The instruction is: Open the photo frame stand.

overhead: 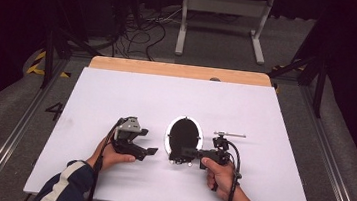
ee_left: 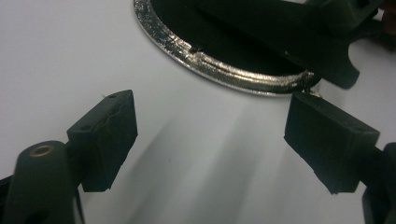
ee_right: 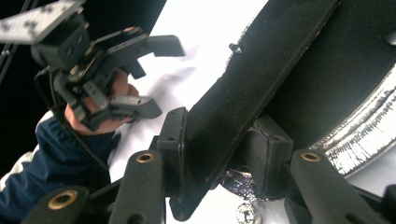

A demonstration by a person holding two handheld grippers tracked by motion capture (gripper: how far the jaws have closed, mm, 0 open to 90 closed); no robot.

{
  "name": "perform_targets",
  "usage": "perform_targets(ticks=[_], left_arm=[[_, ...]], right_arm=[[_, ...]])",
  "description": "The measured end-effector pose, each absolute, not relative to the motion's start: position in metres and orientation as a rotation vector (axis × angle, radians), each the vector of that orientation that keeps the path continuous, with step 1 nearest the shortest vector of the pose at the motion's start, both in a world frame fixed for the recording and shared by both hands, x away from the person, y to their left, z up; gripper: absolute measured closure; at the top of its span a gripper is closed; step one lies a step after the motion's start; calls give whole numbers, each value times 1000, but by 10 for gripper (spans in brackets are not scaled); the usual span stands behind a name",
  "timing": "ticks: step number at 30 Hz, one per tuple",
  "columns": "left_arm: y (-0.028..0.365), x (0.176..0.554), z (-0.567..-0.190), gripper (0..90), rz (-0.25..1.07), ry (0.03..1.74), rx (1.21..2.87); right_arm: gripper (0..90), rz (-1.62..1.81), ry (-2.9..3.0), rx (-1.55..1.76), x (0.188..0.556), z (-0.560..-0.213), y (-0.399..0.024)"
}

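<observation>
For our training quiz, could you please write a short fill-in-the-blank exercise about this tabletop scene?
1. The right gripper is clamped on a flat ____ strip that lies across the oval frying pan.
2. The silver-rimmed black oval frying pan rests on a ____ tabletop.
3. The left gripper has its jaws ____, with nothing between them.
4. In the high view, the left gripper sits to the ____ of the pan.

Missing words: black; white; open; left

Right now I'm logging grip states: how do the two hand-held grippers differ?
The left hand-held gripper has open jaws with nothing between them and is apart from the pan; the right hand-held gripper is clamped on the pan's black handle. Both are black and held low over the white table.
</observation>
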State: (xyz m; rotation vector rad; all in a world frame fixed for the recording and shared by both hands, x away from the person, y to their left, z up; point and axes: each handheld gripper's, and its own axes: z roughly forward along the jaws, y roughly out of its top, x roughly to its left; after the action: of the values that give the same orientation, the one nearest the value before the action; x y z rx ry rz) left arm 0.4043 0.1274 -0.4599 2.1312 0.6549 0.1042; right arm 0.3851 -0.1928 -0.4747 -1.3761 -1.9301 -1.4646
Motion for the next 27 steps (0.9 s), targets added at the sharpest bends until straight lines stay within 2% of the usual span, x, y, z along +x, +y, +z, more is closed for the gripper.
perform_targets(ticks=[13, 27], left_arm=[[97, 425, -466, 160, -19, 621, 2137], [93, 430, -460, 158, -96, 593, 2084]], right_arm=[[652, -1551, -2094, -1227, 379, -469, -191], [671, -1617, -2235, -1074, 374, -464, -189]])
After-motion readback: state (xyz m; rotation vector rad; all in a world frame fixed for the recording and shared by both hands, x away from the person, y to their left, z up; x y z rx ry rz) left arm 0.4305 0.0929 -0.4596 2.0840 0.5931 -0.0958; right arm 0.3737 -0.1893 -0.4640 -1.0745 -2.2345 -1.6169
